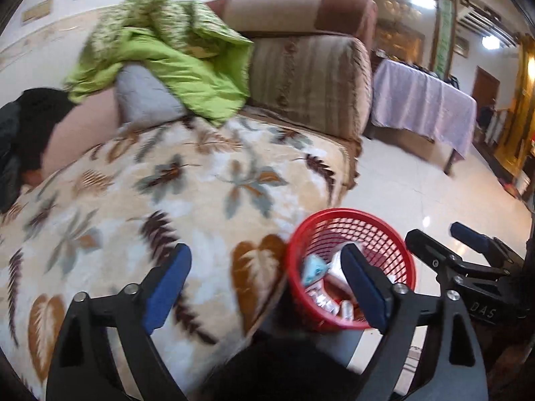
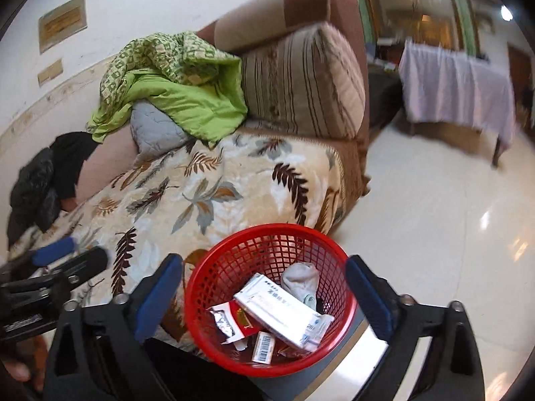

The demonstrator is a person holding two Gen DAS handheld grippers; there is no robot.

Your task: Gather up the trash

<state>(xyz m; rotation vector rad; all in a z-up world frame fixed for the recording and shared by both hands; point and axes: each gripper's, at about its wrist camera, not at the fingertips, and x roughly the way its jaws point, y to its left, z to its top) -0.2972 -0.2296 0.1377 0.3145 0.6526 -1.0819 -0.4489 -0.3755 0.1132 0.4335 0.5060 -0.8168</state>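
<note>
Red mesh basket (image 2: pixel 267 300) of wrappers beside leaf-print sofa blanket (image 2: pixel 214 193), both tongs (image 2: pixel 264 290) released, empty

A tong finger hides part of the red basket (image 1: pixel 351 267)

Red plastic mesh basket (image 2: pixel 267 297), plush leaf-print blanket (image 1: pixel 160 193), glossy tiled floor (image 2: pixel 434 217), crinkled foil wrapper (image 2: pixel 222 322)

Both views are bright with soft indoor daylight. Ceiling lamps glare at upper right and reflect as white patches on the glossy floor (image 2: pixel 434 234). Motion blur smears the leaf-patterned blanket (image 1: pixel 167 200). Fisheye bending curves everything, with black vignette corners.
</note>
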